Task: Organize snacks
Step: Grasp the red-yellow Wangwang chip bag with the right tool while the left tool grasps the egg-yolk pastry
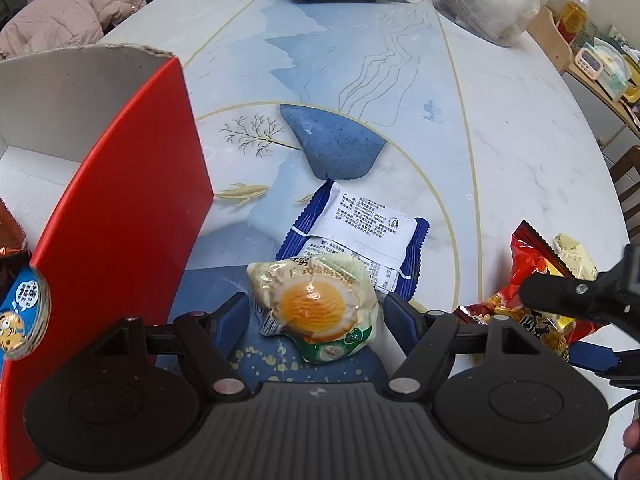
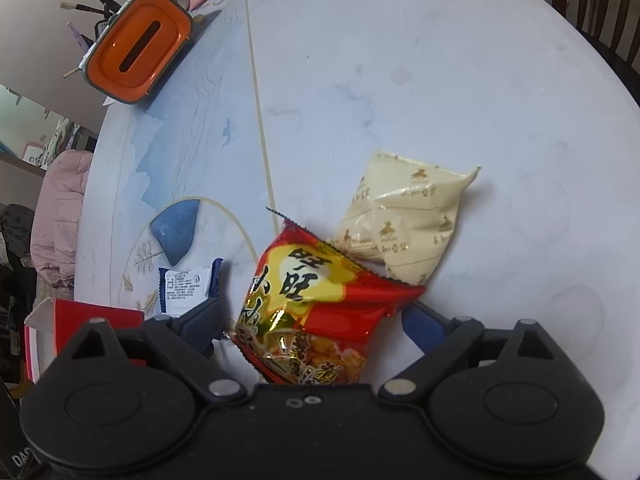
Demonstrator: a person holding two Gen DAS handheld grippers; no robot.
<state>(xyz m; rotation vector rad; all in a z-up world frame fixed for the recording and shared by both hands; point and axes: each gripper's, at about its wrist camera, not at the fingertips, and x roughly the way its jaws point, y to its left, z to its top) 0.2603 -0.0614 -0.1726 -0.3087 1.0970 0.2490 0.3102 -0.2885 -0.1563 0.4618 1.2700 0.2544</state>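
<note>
We are straddling the egg-yolk pastry with the left tool and the red packet with the right tool (both wide, neither pinching), centring before squeezing.

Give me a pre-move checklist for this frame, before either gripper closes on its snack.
1. Egg-print packet sits between the left gripper fingers: ok.
2. Left pads pressing on it: not ok, gaps show both sides.
3. Red snack bag lies between the right gripper fingers: ok.
4. Right pads gripping the bag: cannot tell; bag hides the contact.
5. Cream packet free of the red bag: not ok, they overlap.
6. Red box open and beside the left gripper: ok.
</note>
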